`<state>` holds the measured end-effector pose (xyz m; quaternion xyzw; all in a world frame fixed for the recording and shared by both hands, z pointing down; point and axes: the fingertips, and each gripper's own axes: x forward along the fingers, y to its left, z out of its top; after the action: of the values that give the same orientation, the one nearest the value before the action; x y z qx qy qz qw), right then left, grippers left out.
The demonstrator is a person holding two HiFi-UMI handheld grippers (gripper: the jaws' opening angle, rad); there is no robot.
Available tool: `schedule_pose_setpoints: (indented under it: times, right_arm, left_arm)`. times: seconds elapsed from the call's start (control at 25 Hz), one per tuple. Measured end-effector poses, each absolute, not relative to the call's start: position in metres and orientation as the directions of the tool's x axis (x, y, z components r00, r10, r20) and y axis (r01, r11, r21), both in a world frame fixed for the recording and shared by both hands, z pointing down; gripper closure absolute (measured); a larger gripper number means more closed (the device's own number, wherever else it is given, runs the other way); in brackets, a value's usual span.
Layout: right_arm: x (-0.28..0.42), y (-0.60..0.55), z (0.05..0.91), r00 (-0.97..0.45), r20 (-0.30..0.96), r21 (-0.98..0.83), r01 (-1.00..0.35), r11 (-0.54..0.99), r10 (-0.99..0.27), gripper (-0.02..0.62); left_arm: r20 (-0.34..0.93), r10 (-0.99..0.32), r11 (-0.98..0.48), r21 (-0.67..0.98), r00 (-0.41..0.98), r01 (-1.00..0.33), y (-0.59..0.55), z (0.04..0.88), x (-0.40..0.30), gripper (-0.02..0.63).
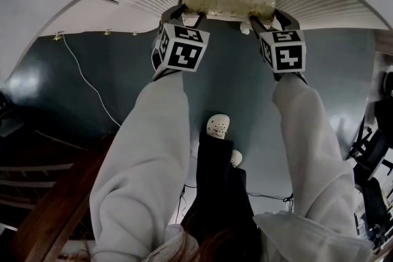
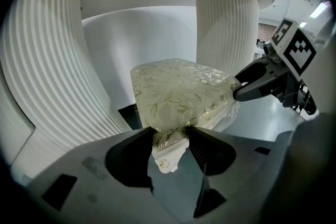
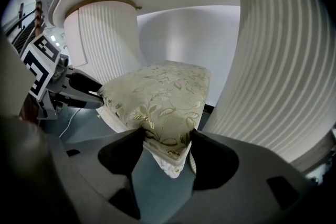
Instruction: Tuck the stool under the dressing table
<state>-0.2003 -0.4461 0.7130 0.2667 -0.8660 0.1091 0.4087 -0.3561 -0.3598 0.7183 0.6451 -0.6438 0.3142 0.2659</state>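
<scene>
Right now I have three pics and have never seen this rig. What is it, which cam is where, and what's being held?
There is no robot here. A person holds a two-jaw hand tool in each hand. The head view comes from a camera on the person's head, looking steeply down. The other two views come from cameras riding on each tool and looking along its jaws.

The left gripper and right gripper each have their jaws closed on a near corner of the stool, which is white with a gold-patterned cushion. The stool sits between the fluted white pedestals of the dressing table. A white cable lies on the dark floor.
</scene>
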Motion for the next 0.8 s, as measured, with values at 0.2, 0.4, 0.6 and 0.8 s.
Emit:
schedule_pose_setpoints:
  times: [0.2, 0.4, 0.6, 0.8]
  right_arm:
    - [-0.200, -0.447, 0.715, -0.481, 0.775, 0.068, -0.580, 0.812, -0.409, 0.261]
    - [-0.199, -0.445, 0.709, -0.443, 0.783, 0.100, -0.604, 0.791, -0.437, 0.266]
    - [-0.189, -0.432, 0.708, -0.377, 0.844, 0.106, -0.579, 0.809, -0.380, 0.215]
    - [-0.196, -0.407, 0.697, -0.395, 0.863, 0.066, -0.531, 0.845, -0.316, 0.260]
  left_arm:
    - [0.756, -0.655, -0.039, -0.054, -0.016, -0.998, -0.362, 0.722, -0.356, 0.388]
    - [0.788, -0.615, -0.034, -0.044, -0.014, -0.998, -0.363, 0.719, -0.356, 0.390]
    - [0.831, -0.557, 0.097, 0.057, -0.006, -0.994, -0.352, 0.710, -0.364, 0.388]
    - [0.862, -0.505, 0.184, 0.158, 0.045, -0.970, -0.329, 0.708, -0.355, 0.395]
